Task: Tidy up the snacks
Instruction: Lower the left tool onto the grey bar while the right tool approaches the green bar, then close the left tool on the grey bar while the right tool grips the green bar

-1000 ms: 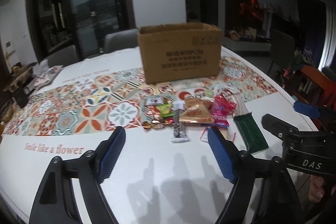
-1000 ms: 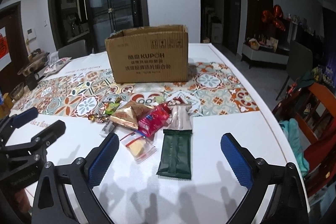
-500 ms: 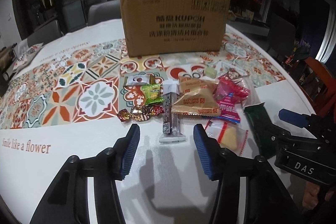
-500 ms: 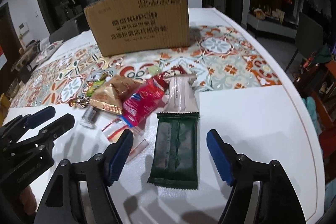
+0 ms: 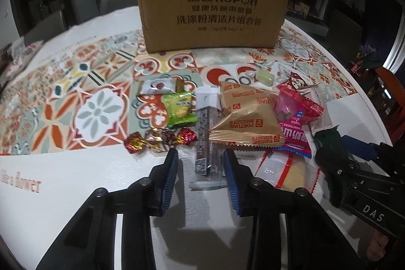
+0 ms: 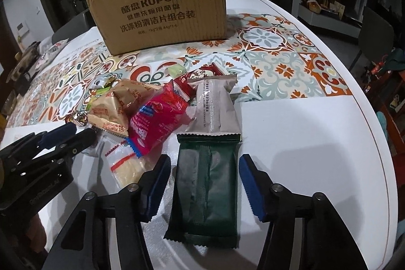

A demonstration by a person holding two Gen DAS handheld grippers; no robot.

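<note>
Snacks lie in a loose heap in front of a brown cardboard box (image 5: 212, 6) (image 6: 162, 14). My left gripper (image 5: 200, 153) points down at the table, and its jaws are closing. A narrow dark speckled bar (image 5: 207, 143) in clear wrap lies between its blue pads (image 5: 170, 176), with a gap on each side. My right gripper (image 6: 205, 158) is closing too and straddles a dark green packet (image 6: 206, 189) without touching it. Beside the bar lie a tan fortune biscuit pouch (image 5: 246, 118), a pink-red packet (image 5: 296, 113) and foil-wrapped candies (image 5: 157, 139).
The white table (image 5: 76, 181) carries a tiled-pattern runner under the box. A grey packet (image 6: 215, 108) lies just beyond the green one. A clear packet with red stripes (image 5: 286, 171) lies between the two grippers. Chairs stand past the table's right edge.
Both grippers have sunk toward the table and come close to the snacks. Their jaws have narrowed, the left around the speckled bar and the right around the green packet.
</note>
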